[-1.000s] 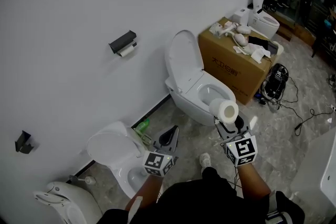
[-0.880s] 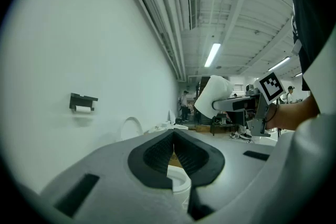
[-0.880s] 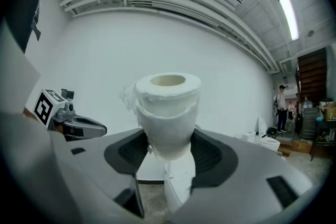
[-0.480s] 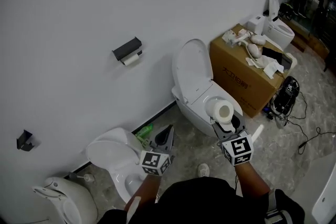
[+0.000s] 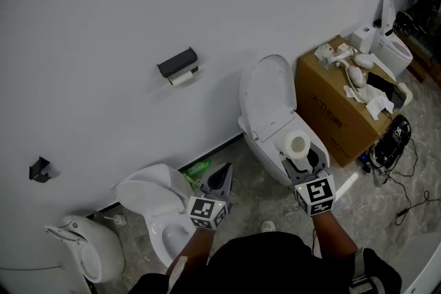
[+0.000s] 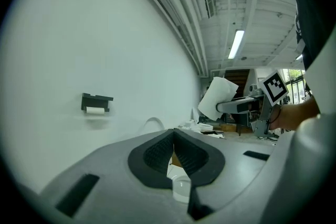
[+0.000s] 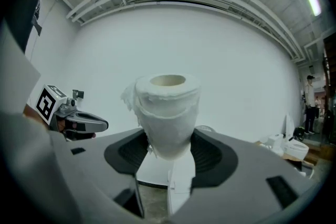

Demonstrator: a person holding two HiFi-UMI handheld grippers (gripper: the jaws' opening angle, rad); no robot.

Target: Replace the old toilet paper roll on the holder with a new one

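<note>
Right tool [image 5: 306, 163] clamps new roll [image 7: 167, 113] upright for swap; left tool [image 5: 222, 177], shut & empty, free for old roll [image 5: 181, 78] on wall holder [image 5: 178, 63].

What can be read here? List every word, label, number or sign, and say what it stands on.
Nothing is legible.
Cardboard box: one line of dark print on its side, too small and blurred to read.
Left gripper and right gripper: black-and-white square markers only, no letters or numbers.
Toilet paper roll and toilet paper holder: no print visible.
</note>
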